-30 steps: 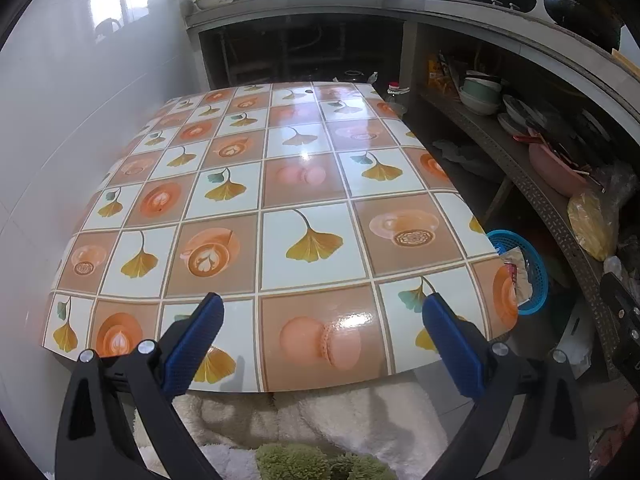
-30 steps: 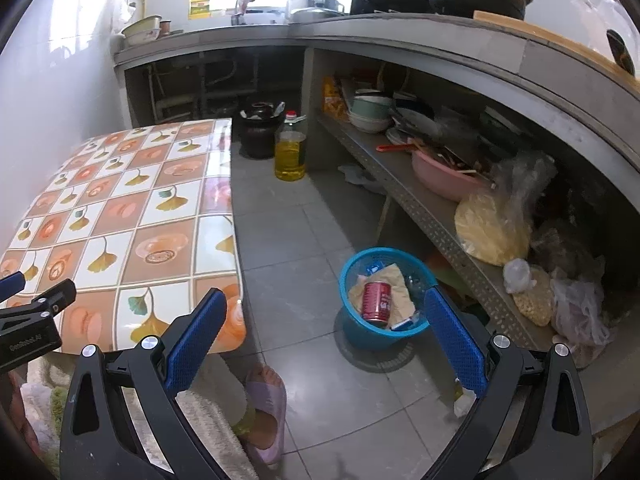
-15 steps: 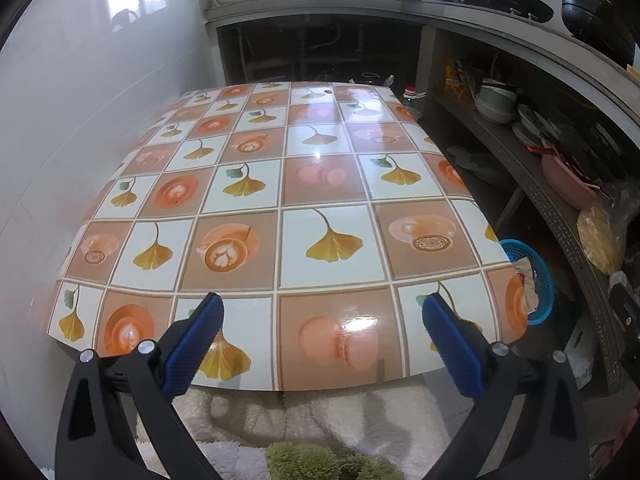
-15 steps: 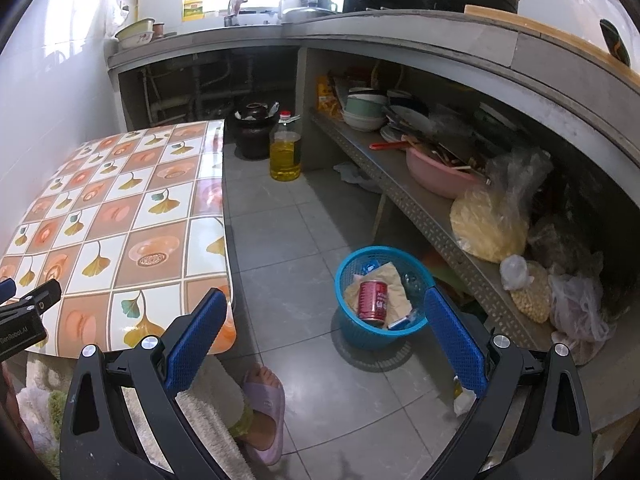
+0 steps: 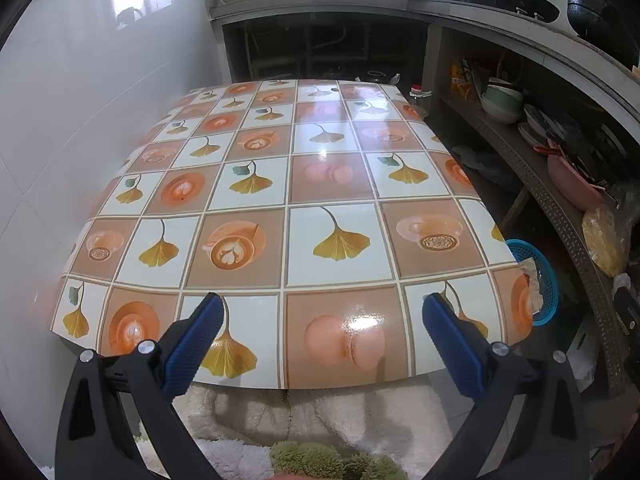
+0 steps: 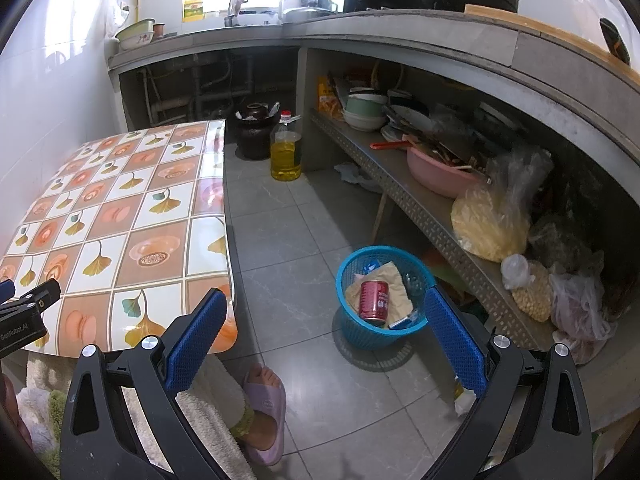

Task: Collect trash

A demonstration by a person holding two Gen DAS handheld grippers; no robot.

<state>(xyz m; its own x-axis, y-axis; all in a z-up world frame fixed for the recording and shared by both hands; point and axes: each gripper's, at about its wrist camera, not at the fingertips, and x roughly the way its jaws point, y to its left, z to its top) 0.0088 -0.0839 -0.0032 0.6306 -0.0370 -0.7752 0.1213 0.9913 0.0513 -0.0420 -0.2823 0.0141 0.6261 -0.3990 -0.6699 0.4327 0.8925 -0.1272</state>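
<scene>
Our left gripper (image 5: 320, 336) gapes wide over the table (image 5: 304, 184), holding nothing; our right gripper (image 6: 326, 328) gapes too. Beyond it, a red can (image 6: 374, 301) lies inside the blue basket (image 6: 362, 334).

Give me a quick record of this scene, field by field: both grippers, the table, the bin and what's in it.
left gripper: open, empty, over the near edge of the table
right gripper: open, empty, above the floor, pointing toward the basket
table: patterned glossy cloth, no trash visible on it
blue basket: on the floor beside the table, below the shelf
basket contents: red can, crumpled tan paper, small wrappers
trash in hand: none
</scene>
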